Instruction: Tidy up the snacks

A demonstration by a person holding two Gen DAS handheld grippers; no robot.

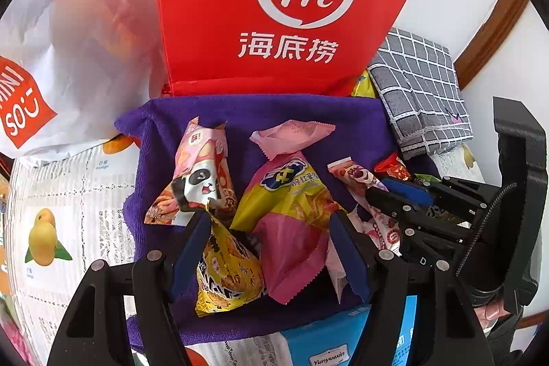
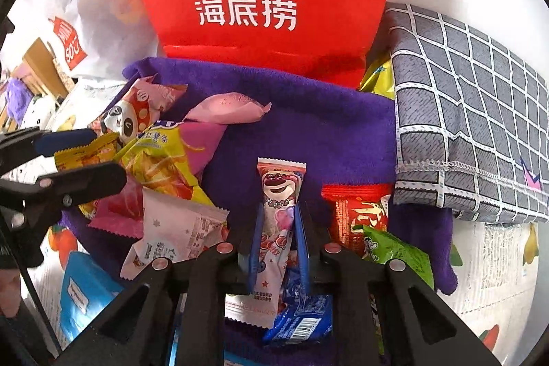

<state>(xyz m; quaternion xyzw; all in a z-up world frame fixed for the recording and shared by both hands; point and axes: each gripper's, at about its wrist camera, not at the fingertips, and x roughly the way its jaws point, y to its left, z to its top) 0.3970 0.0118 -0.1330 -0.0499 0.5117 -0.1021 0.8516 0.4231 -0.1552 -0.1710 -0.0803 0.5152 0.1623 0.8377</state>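
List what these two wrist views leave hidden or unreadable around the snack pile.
- Left wrist view: the yellow crinkled snack packet has its left edge behind the left gripper finger.
- Right wrist view: the blue foil packet is mostly under the right gripper, shut on the pink bear-print wrapper.
- Both views: the translucent white plastic bag blurs its contents.

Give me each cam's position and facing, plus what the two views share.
Left wrist: sits on the left claw, angled down at the snack pile on the purple towel; shows its own open fingers straddling the yellow packet, plus the right claw at right.
Right wrist: sits on the right claw, angled down, shut on the bear-print packet; the left claw shows at left.
Shared: towel, red Hi bag, grey checked cloth, panda packet.
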